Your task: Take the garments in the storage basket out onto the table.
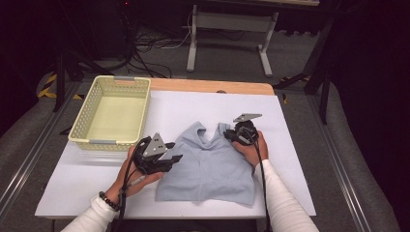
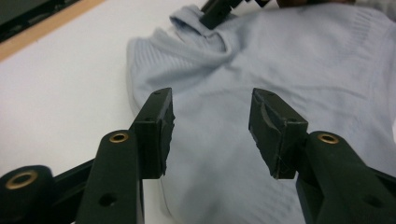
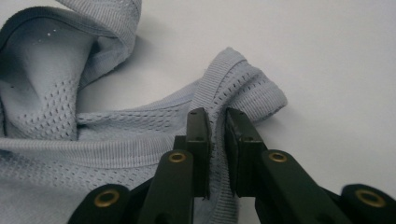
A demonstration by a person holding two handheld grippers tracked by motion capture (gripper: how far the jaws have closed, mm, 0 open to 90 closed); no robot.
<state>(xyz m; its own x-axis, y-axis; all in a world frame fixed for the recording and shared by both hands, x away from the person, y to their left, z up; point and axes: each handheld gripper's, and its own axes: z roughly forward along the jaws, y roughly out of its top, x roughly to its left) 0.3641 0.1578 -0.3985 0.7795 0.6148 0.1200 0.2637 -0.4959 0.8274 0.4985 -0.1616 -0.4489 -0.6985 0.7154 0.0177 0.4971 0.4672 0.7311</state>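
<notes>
Ribbed, perforated knit cloth top (image 3: 140,140); perforated plastic basket (image 1: 112,112); smooth matt table (image 1: 300,140).

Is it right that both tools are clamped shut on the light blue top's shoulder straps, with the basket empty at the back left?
Not quite. Only the right tool is shut on a strap of the top; the left gripper view shows the left tool open above the fabric. The basket is indeed empty.

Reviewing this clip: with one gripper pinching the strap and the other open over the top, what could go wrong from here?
1. The right gripper holds only the narrow strap edge of the light blue top; a pull may slip it free.
2. The left gripper is open above the fabric, so lifting now would likely bunch the top unevenly.
3. The basket stands close to the left gripper; a sweep might knock it.
</notes>
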